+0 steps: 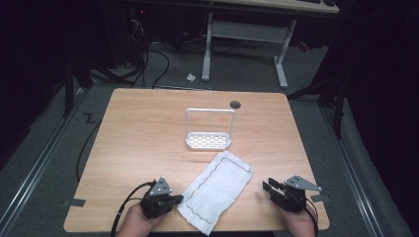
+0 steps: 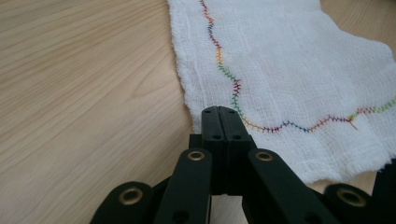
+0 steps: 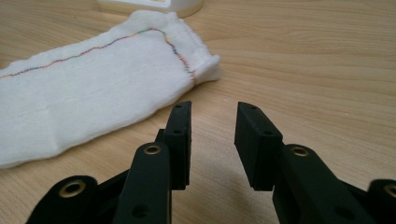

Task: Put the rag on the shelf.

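Observation:
A white gauze cloth (image 1: 217,185) with a multicoloured zigzag stitch line lies flat and slanted near the table's front edge, between my two grippers. My left gripper (image 1: 177,199) is at the cloth's left edge. In the left gripper view its jaws are pressed together, and its tips (image 2: 219,112) lie over the cloth (image 2: 289,70) border; I see no fabric between them. My right gripper (image 1: 268,187) stands open just right of the cloth. In the right gripper view its gap (image 3: 214,116) is over bare wood, a short way from the cloth's (image 3: 84,88) corner.
A small white perforated rack (image 1: 209,140) with a tall wire frame stands just behind the cloth, mid-table; its base edge (image 3: 154,4) shows beyond the cloth in the right gripper view. A dark round grommet (image 1: 235,104) sits behind it. The wooden table (image 1: 143,123) is bare at left and right.

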`<state>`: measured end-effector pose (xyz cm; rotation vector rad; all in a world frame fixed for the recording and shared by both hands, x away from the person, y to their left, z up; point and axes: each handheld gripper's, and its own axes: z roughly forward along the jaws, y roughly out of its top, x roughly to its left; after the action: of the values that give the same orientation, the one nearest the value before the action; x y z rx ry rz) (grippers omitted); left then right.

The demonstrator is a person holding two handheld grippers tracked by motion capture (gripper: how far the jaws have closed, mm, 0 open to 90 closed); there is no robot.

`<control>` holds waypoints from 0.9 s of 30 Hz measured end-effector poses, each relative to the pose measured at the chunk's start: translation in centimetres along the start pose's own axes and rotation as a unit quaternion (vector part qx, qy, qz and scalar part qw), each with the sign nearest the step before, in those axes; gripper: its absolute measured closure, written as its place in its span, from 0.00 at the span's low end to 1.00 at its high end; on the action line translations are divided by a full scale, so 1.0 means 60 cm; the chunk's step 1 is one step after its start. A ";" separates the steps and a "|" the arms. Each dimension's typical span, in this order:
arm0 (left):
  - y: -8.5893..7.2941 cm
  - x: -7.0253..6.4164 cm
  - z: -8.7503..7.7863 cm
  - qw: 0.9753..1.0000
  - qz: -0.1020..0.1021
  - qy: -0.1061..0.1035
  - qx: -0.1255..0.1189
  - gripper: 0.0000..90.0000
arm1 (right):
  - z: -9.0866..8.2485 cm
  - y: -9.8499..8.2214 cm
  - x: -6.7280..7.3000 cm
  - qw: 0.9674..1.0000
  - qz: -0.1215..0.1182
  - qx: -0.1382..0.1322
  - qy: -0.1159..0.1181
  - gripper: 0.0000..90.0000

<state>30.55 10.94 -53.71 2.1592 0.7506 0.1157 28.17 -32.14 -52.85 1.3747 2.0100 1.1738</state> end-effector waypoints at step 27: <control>0.016 -0.002 0.028 0.997 -0.043 -0.067 -0.004 0.92 | 0.123 0.056 0.080 0.994 -0.079 0.077 0.022 0.97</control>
<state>31.47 9.28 -54.06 2.0999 0.7623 -0.0693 33.44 -24.36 -53.61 1.2435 2.2362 1.0054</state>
